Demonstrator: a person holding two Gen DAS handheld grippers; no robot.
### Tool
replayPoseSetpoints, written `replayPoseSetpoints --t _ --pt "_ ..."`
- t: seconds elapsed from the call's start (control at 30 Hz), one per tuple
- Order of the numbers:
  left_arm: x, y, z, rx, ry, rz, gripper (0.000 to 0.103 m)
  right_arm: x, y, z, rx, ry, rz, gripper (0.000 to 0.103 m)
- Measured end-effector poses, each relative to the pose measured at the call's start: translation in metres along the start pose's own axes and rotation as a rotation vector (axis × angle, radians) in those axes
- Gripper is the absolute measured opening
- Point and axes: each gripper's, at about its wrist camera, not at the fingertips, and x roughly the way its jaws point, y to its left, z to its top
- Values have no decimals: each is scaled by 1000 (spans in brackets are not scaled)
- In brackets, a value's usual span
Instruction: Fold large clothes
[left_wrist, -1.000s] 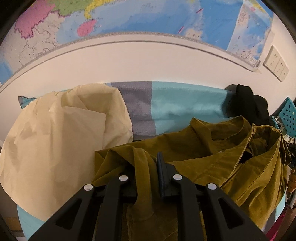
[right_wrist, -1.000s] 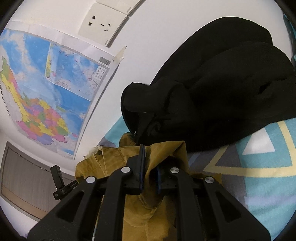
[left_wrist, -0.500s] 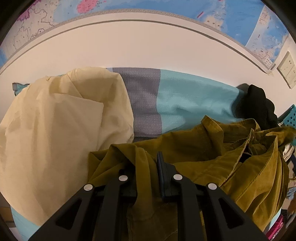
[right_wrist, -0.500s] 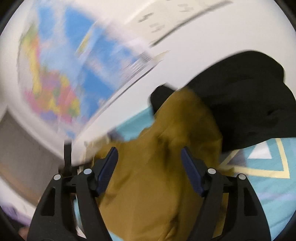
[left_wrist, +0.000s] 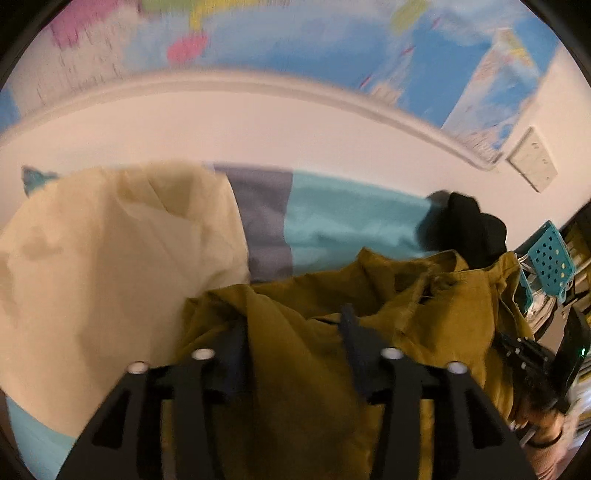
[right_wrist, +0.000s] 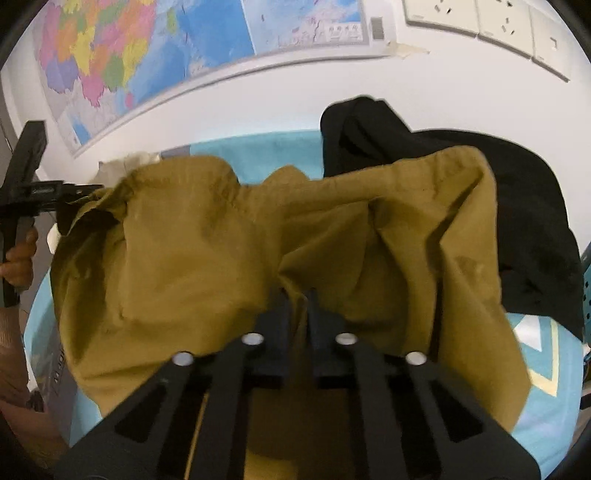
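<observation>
**Mustard garment held between both grippers over the bed**

We have the mustard garment (right_wrist: 229, 258) bunched and lifted above the teal bedspread (left_wrist: 343, 221), stretched between our two tools. Our right gripper (right_wrist: 297, 302) has its jaws nearly closed, pinching a fold of it. Our left gripper (left_wrist: 295, 332) has cloth draped between its fingers; the jaws stand apart, so we cannot tell if they clamp it. A cream cloth (left_wrist: 110, 258) lies left, a black garment (right_wrist: 517, 206) right, a map (right_wrist: 147, 48) on the wall.
</observation>
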Motion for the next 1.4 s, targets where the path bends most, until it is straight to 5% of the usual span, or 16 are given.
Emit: replayPoseSetpoints --t 0.23,0.43,0.57,0.73,0.9,1.07,1.2,1.27,1.33,1.4 --pt "-50 -40 -24 215 -157 -3 59 -28 6 24 17 -151 -12 3" --pt "4 -71 -61 374 -7 55 59 16 -2 13 52 5 -38 11" --pt "32 -68 -70 368 49 95 59 -11 3 12 51 -66 -42 43" --pt "32 -69 -69 337 15 80 59 -39 42 19 -68 -146 38 43" --pt "32 -76 -72 334 -2 97 59 3 68 25 -138 -45 61 35" --pt "34 -76 -71 320 -10 107 59 45 50 30 -67 28 19 2" --pt "36 -75 -71 306 -8 115 60 56 36 34 22 50 62 1" --pt "34 -76 -72 302 -14 114 60 45 39 33 17 24 67 13" --pt "30 -75 -73 294 -17 113 61 24 40 29 6 -21 71 36" --pt "26 -76 -74 297 -27 113 61 -1 43 22 -15 -58 108 38"
